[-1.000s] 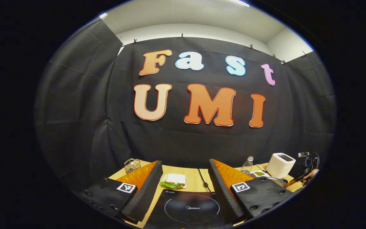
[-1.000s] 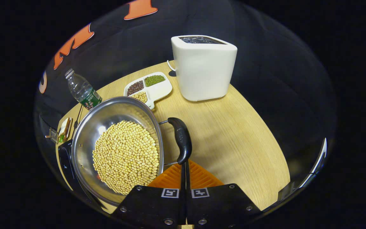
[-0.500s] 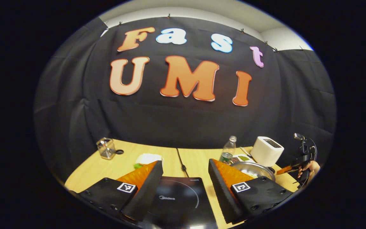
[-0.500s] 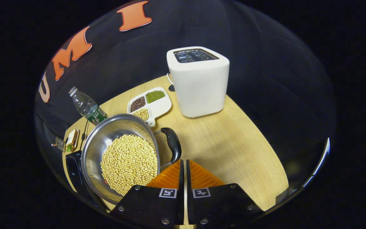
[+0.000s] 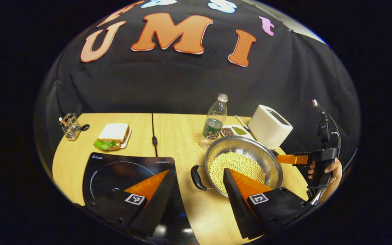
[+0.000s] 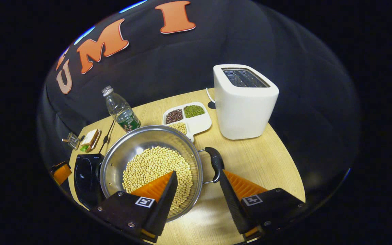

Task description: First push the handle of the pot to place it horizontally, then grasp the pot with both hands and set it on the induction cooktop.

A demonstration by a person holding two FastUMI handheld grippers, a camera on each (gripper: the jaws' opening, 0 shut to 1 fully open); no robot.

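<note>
On the wooden table, the steel pot of beans sits just right of the induction cooktop, both grippers hanging spread open and empty: the left gripper near the pot's left handle, the right gripper straddling the rim beside the right handle. Each should likely close squarely on its own handle and lift level to keep the beans in. A water bottle, divided bean dish and toaster crowd the far side; the cooktop looks unobstructed.
</note>
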